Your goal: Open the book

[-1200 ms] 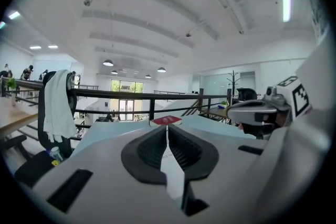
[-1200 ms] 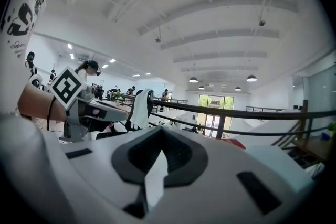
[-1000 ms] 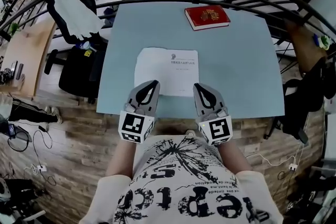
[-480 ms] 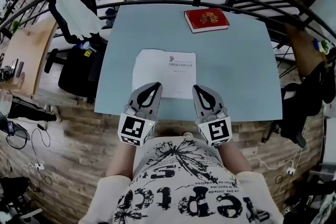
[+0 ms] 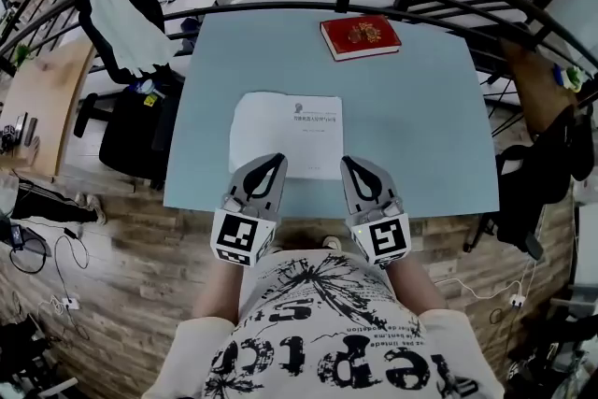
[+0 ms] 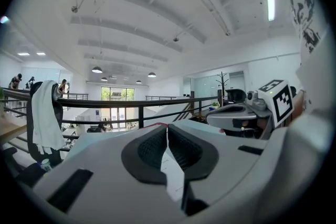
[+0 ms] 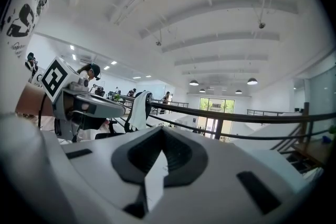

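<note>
Shirt (image 5: 327, 341) txt upside-down, illegible, white booklet (image 5: 285, 131) heading too small, red book (image 5: 360, 35) unreadable

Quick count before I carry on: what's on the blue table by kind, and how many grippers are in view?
Red book: 1
White printed paper: 1
Grippers: 2, the left gripper and the right gripper, both with jaws together
Total: 4
</note>
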Demonstrator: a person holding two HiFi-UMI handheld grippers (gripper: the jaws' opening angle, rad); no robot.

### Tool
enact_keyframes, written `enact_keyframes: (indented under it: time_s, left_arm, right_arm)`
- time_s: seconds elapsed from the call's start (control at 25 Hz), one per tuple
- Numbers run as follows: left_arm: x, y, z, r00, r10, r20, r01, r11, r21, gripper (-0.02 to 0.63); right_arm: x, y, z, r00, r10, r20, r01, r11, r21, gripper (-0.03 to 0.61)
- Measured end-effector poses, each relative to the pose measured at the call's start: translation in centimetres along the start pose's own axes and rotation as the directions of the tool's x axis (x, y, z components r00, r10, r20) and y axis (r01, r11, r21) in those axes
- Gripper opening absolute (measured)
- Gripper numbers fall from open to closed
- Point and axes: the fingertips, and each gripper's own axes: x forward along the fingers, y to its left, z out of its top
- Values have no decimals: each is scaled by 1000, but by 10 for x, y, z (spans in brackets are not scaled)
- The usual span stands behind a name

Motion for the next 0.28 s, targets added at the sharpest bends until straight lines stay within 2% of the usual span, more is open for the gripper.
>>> enact_keyframes:
  time_s: [0.28]
  left_arm:
    - [3,-1,-2,1000,-1,1,1,1000,-9,25]
  right_arm:
    - [0,-4,-5,1000,-10,-8,10,1000,2,9]
